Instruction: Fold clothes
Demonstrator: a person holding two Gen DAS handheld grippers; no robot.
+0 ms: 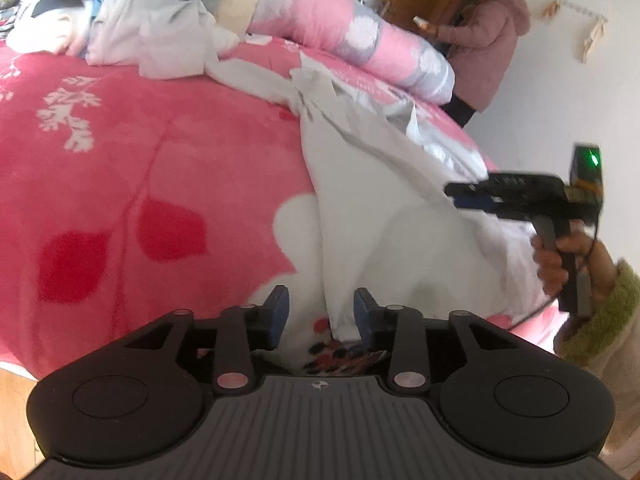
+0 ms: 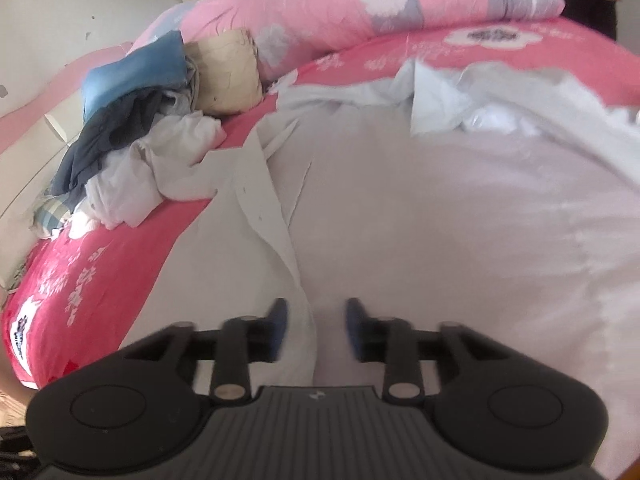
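White shirt (image 2: 400, 208), spread on pink blanket (image 1: 120, 180). My left gripper (image 1: 321, 312) and right gripper (image 2: 316, 328): part-open, hem between pads, unclamped. Risk: closing late, hem slips out.

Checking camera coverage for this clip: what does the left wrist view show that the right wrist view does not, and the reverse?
Only the left wrist view shows the right tool from outside, the hand gripping its handle, and a person in a pink coat by the wall. Only the right wrist view shows the white shirt spread wide with its button placket, plus a blue garment. Both show the white shirt, the red floral blanket, the clothes pile and the rolled pink quilt.
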